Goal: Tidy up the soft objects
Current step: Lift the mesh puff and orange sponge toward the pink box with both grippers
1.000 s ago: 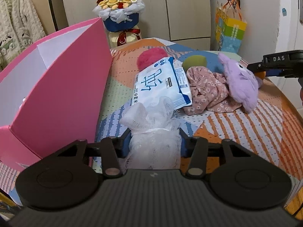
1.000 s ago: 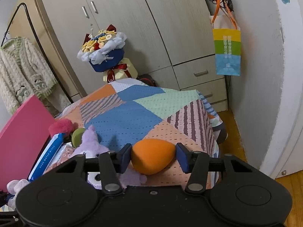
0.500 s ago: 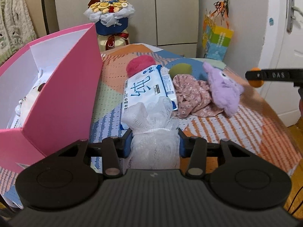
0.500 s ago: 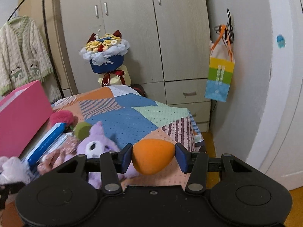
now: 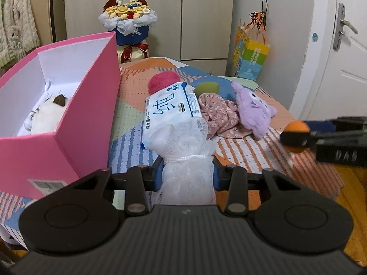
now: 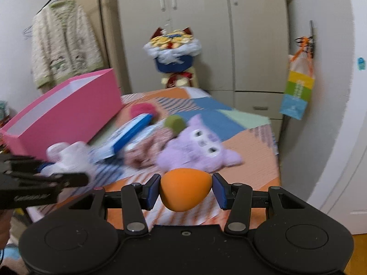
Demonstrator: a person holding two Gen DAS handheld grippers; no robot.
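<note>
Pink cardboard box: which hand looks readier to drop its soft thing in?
Probably left: its jaws, closing on the white mesh bath pouf, sit beside the pink cardboard box; the orange egg-shaped sponge is farther.

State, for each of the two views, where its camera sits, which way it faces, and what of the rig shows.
Left wrist: behind the left gripper, whose jaws are closing on a white mesh pouf, facing the pink box and bed; right gripper enters at right.
Right wrist: behind the right gripper clamping an orange sponge, facing the wardrobe.
Shared: purple plush, box, both grippers.
</note>
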